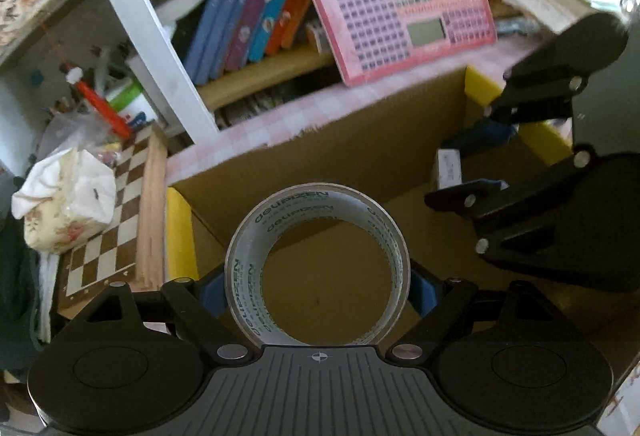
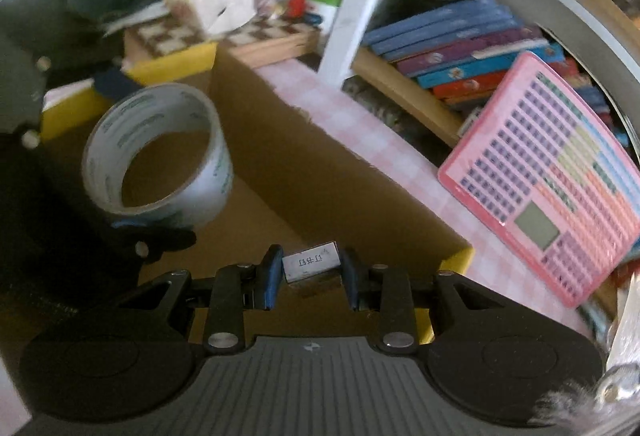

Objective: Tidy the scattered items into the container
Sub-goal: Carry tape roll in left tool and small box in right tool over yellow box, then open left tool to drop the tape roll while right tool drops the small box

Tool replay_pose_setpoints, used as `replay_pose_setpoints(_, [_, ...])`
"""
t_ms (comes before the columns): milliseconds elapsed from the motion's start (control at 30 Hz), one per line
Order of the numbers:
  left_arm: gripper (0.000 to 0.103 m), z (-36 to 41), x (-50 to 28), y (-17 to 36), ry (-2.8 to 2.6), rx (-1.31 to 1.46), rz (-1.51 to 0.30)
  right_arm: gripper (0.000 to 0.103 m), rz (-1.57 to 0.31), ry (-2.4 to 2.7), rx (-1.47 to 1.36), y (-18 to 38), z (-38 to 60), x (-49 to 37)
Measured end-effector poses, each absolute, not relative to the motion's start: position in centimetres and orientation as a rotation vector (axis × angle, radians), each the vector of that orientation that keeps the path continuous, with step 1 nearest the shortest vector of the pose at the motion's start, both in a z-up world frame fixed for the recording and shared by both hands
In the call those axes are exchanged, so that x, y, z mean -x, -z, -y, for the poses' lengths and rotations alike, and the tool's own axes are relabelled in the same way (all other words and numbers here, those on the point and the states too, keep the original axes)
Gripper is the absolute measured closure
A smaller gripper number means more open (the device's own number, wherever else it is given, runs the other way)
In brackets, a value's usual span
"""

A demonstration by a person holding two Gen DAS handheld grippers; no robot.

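The left gripper (image 1: 318,286) is spread wide around a roll of clear tape (image 1: 318,268), its blue pads pressing the roll's outer sides so that the ring stands upright between them. The roll hangs over the open cardboard box (image 1: 360,155), whose brown floor shows through the hole in its middle. The right gripper (image 2: 308,278) is closed down narrow on a small white box (image 2: 310,262) with printed characters on its face, a blue pad at each end of it. This little box is also held above the inside of the cardboard box, near the corner with a yellow edge.

In the left wrist view the right gripper (image 1: 476,155) appears at the right, reaching into the box with the small white box (image 1: 448,167) just showing between its fingers. In the right wrist view the roll of tape (image 2: 158,155) sits at the left, tilted, with the left gripper's dark body beside it.

The cardboard box stands on a table with a pink checked cloth (image 2: 360,123). Behind it a pink keyboard-like toy (image 1: 396,3) leans against a row of books (image 1: 248,15) on a low shelf. To the left of the box lie a chessboard (image 1: 112,211) and, on top of it, a tissue pack (image 1: 68,195) with a flower pattern. The far clutter is blurred.
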State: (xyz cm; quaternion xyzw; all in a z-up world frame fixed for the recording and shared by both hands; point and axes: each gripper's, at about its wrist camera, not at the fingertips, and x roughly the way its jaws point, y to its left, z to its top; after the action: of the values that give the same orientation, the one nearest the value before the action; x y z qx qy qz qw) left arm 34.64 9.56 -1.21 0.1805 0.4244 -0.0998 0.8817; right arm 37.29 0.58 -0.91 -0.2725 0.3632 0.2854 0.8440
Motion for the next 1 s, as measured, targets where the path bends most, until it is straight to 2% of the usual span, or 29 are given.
replay_pose_setpoints(200, [0.014,-9.2,-35.6,1.7,0.200,-0.406,-0.905,0.073,-0.793,-0.606,0.582,1.5,-0.7,-38.4])
replay_pose_setpoints(233, [0.014,-9.2,-35.6,1.8,0.197,-0.405,-0.909,0.072,-0.791,-0.604,0.580,1.5,-0.6,-38.5])
replay_pose_setpoints(300, [0.013,-9.2,-35.4,1.8,0.191,-0.404,-0.901,0.060,-0.775,-0.596,0.565,1.3,-0.3,-38.5])
replay_pose_setpoints(500, [0.012,-9.1,-34.7,0.8,0.188,-0.387,-0.858,0.055,-0.740,-0.568,0.512,0.2,0.5,-37.9])
replay_pose_setpoints(1000, [0.011,-9.7,-28.6,-4.0,0.196,-0.332,-0.713,0.055,-0.639,-0.514,0.394,-3.9,1.9,-31.5])
